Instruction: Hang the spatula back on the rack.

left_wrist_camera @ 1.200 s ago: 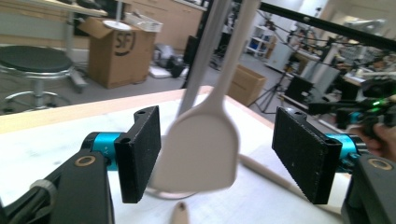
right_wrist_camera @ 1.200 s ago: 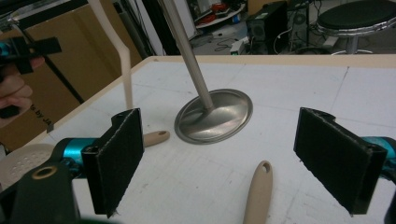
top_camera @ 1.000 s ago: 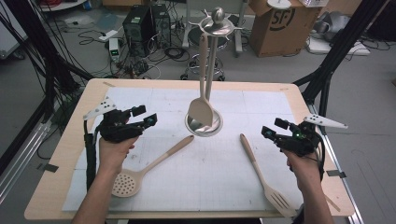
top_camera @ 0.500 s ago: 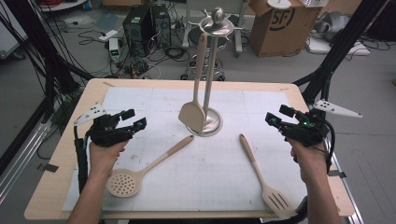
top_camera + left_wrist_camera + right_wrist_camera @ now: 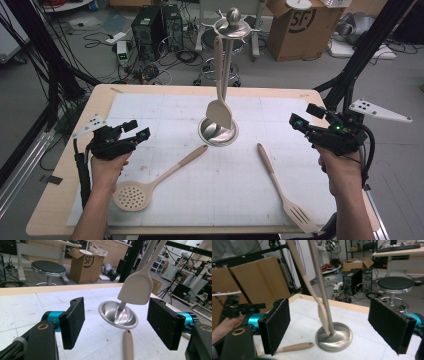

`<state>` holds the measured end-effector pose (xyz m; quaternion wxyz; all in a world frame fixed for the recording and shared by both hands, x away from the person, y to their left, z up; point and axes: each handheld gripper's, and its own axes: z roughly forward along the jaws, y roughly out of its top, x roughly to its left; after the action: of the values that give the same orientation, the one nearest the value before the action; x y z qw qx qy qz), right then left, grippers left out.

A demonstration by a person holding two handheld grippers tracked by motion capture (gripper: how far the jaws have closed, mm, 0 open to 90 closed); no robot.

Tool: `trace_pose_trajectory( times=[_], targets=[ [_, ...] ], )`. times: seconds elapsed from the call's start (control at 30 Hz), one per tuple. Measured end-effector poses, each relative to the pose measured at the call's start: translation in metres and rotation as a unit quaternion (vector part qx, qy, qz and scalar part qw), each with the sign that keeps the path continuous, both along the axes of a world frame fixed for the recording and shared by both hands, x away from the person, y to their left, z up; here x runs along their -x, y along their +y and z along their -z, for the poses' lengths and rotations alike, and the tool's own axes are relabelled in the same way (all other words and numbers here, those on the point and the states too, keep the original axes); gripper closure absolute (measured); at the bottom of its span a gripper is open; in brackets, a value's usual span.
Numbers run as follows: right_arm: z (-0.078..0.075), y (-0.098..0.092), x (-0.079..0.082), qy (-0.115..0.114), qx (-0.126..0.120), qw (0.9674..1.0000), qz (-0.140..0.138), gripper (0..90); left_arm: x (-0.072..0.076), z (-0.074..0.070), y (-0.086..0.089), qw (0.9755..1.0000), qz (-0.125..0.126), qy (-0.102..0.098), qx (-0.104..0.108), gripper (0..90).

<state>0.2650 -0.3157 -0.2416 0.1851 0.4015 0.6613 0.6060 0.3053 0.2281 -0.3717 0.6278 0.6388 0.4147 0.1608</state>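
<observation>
Now we note both jaw pairs wide, empty: left gripper [image 5: 139,131] near the skimmer [image 5: 155,179], its handle pointing toward the stand [image 5: 219,131], bowl toward the desk's near-left corner.

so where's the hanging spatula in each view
high view: the hanging spatula is at centre, its blade just above the stand's steel base.
left gripper view: the spatula is upper right of centre, over the base, between the two black jaws.
right gripper view: it shows edge-on at centre, beside the stand's pole.
shared landmark: the round steel base.
</observation>
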Motion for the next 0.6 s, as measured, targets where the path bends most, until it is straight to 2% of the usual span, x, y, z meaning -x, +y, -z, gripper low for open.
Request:
trace_pose_trajectory(
  times=[0.17,0.3,0.47,0.6],
  targets=[
    [-0.014,0.016,0.011,-0.012,-0.003,0.9998,-0.015,16.9,0.000,0.000,-0.002,1.0000,0.001,-0.001,0.001,31.2],
    [-0.021,0.027,0.009,-0.019,-0.008,0.9996,-0.021,16.9,0.001,0.000,-0.004,1.0000,0.004,-0.003,0.002,31.3],
    [-0.023,0.037,0.000,-0.026,-0.045,0.9985,-0.018,16.9,0.002,0.001,-0.002,1.0000,0.004,-0.002,0.000,31.6],
    [-0.025,0.051,-0.001,-0.050,-0.078,0.9956,-0.009,17.0,0.002,0.003,-0.002,1.0000,0.002,0.002,0.001,31.7]
  ],
)
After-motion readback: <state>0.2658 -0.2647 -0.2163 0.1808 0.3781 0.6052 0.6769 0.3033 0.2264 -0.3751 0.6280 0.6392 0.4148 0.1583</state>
